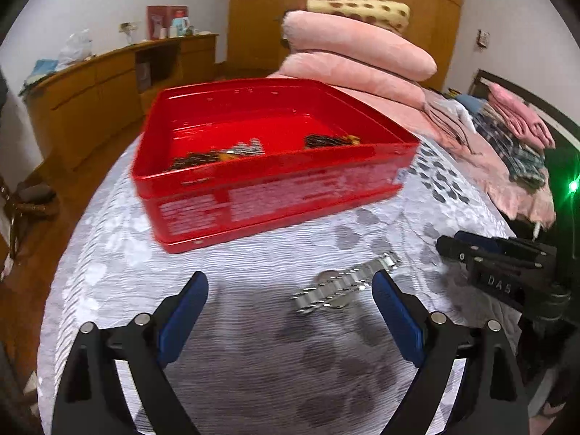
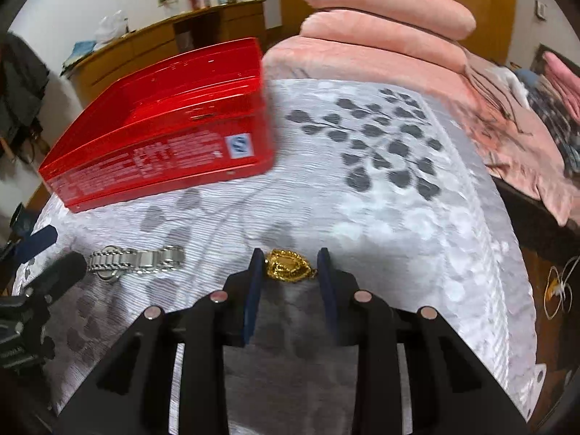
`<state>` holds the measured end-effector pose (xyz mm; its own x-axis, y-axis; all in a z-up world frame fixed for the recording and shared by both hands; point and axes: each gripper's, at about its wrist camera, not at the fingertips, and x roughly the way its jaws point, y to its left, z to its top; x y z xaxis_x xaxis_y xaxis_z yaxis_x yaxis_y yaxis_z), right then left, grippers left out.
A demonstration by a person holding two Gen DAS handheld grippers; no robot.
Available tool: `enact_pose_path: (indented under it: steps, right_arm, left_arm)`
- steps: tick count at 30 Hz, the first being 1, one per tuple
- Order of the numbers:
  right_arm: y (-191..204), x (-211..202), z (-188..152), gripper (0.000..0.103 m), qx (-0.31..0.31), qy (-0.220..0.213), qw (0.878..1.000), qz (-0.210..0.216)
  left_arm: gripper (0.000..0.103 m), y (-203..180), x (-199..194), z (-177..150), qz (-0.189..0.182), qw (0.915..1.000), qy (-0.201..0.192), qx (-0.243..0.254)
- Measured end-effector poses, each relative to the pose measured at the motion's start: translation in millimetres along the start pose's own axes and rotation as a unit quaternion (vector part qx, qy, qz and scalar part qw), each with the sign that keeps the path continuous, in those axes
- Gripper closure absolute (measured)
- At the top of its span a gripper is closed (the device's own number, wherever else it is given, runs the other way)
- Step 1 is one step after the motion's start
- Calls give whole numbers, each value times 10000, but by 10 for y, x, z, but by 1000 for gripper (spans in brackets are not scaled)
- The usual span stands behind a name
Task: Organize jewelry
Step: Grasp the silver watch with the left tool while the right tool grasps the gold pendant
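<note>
Left wrist view: left tongs (image 1: 290, 286) gape wide over the bed (image 1: 253, 344), silver watch (image 1: 340, 284) just inside the right finger. Red tin (image 1: 275, 195) at 12 o'clock holds jewelry. Right tongs (image 2: 290, 261) half-closed, flanking gold pendant (image 2: 288, 265); contact unclear.

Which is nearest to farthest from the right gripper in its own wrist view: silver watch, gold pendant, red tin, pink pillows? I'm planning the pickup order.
1. Gold pendant, between the right gripper fingers.
2. Silver watch, to the left on the bedspread.
3. Red tin, farther back, left.
4. Pink pillows, stacked at the back.
</note>
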<state>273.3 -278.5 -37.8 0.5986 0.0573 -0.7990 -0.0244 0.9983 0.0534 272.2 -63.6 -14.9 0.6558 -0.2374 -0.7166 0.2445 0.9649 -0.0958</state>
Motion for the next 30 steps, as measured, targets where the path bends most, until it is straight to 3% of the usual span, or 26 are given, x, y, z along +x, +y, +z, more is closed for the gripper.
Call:
enact_pose_path:
  steps: [5, 9, 16, 18, 21, 27, 30]
  right_arm:
    - [-53, -16, -30, 74, 54, -20, 10000, 38]
    - [-46, -5, -35, 74, 70, -21, 10000, 55]
    - [-44, 0, -30, 74, 93, -17, 9999, 68]
    - [-48, -1, -26, 74, 98, -18, 9999, 71]
    - [-54, 6, -29, 74, 125, -13, 9999, 99]
    - [-70, 14, -28, 74, 152, -9, 9998, 123]
    - [-65, 14, -29, 74, 143, -9, 9998, 113]
  left_arm:
    - [14, -112, 97, 15, -219, 9995, 179, 113]
    - [28, -116, 173, 2, -334, 9987, 372, 96]
    - [37, -173, 216, -15, -306, 9981, 479, 222]
    - [55, -201, 216, -16, -240, 9982, 466, 277]
    - [66, -195, 190, -28, -300, 9981, 457, 278]
    - [74, -227, 107, -102, -586, 9965, 534, 269]
    - [71, -239, 126, -110, -686, 9956, 592, 254]
